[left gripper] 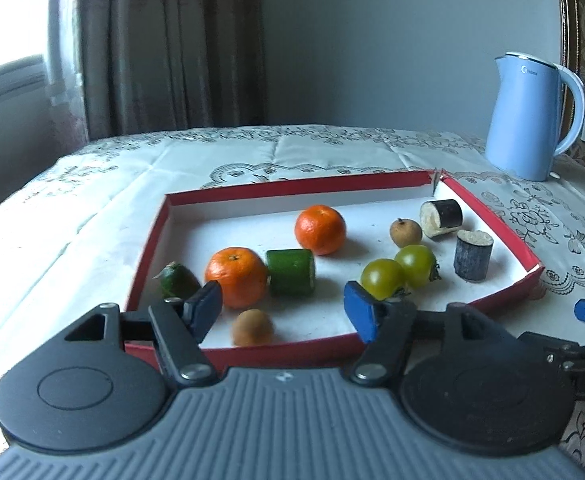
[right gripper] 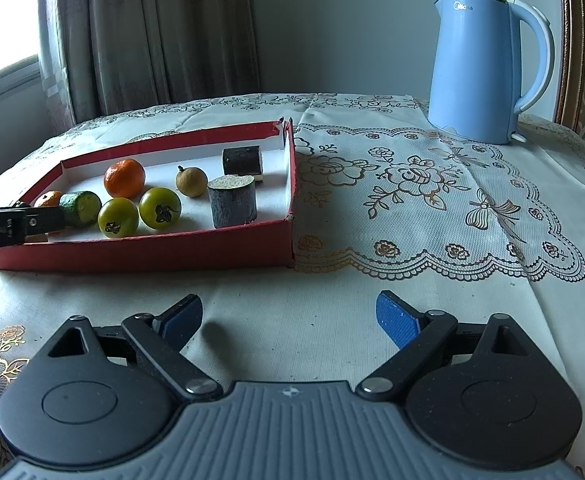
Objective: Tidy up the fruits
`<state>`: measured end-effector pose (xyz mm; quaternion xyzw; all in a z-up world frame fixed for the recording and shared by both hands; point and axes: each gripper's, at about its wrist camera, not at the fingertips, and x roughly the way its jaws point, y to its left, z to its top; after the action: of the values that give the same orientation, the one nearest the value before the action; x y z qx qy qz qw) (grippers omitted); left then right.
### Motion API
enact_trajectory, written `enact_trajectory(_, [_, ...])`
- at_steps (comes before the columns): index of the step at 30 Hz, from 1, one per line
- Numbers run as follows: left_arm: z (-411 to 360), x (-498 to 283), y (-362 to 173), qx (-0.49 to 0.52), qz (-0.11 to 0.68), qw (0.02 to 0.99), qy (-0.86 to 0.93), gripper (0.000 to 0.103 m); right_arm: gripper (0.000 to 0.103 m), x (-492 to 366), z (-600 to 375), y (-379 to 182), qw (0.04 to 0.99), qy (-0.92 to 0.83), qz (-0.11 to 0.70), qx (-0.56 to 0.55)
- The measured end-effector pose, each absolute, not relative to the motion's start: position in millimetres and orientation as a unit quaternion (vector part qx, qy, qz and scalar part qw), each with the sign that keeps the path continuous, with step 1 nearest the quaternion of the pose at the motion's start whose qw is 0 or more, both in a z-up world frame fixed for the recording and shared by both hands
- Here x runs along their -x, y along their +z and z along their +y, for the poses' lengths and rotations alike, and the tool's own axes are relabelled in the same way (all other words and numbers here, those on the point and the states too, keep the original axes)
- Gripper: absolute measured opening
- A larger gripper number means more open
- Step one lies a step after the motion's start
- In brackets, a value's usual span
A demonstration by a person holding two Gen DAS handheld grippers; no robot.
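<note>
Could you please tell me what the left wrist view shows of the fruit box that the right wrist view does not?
Only the left wrist view shows the small brown fruit by the box's near wall, between the open left gripper fingers, and the dark green piece clearly. Only the right wrist view shows the lace doily beside the box and the open right gripper over the cloth. Both show the red box, two green tomatoes, and the blue kettle.

Daylight enters from a window (left gripper: 8,20) left of the jaws, blown out to white glare. The rest of the room is dim and grey. Fruit casts soft shadows to the right. A small brown fruit (left gripper: 251,327) between the left jaws is blurred. Fisheye distortion bends the curtain (right gripper: 152,32) and the surface (right gripper: 412,208) edges.
</note>
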<state>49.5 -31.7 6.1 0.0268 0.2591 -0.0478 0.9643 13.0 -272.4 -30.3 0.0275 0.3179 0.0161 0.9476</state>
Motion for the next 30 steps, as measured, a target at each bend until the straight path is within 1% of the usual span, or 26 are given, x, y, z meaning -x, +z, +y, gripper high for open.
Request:
enact_trajectory(1, [-31,-47,7,-0.028,0.257,0.965,-0.046,0.068,0.094,-13,-272,-30,0.948,0.016,0.318,-0.026])
enact_trajectory(2, [-30,-44,8,-0.028,0.256,0.965,-0.045,0.074,0.094,-13,-272,-30,0.947,0.015,0.319,-0.025])
enact_trajectory(6, [-24,-31,11,-0.021,0.247,0.968,-0.036,0.084,0.094,-14,-269,-31,0.947,0.012,0.322,-0.015])
enact_trajectory(7, [-23,-28,11,-0.021,0.245,0.969,-0.034,0.090,0.095,-14,-268,-31,0.946,0.011,0.322,-0.013])
enact_trajectory(8, [-21,-26,12,-0.021,0.245,0.969,-0.032,0.092,0.095,-14,-267,-31,0.946,0.011,0.322,-0.011])
enact_trajectory(12, [-17,-11,18,-0.021,0.238,0.971,-0.018,0.097,0.095,-11,-266,-29,0.946,-0.013,0.324,-0.021])
enact_trajectory(14, [-15,-3,21,-0.018,0.230,0.973,-0.012,0.103,0.095,-5,-263,-25,0.945,-0.011,0.322,-0.051])
enact_trajectory(16, [-14,3,25,-0.016,0.228,0.974,-0.010,0.103,0.095,1,-256,-19,0.945,0.005,0.319,-0.069])
enact_trajectory(22, [-11,20,40,-0.008,0.223,0.975,-0.019,0.103,0.095,15,-222,7,0.959,-0.018,0.282,-0.036])
enact_trajectory(30, [-2,31,52,0.010,0.217,0.976,-0.018,0.103,0.095,19,-210,14,0.956,-0.013,0.288,-0.051])
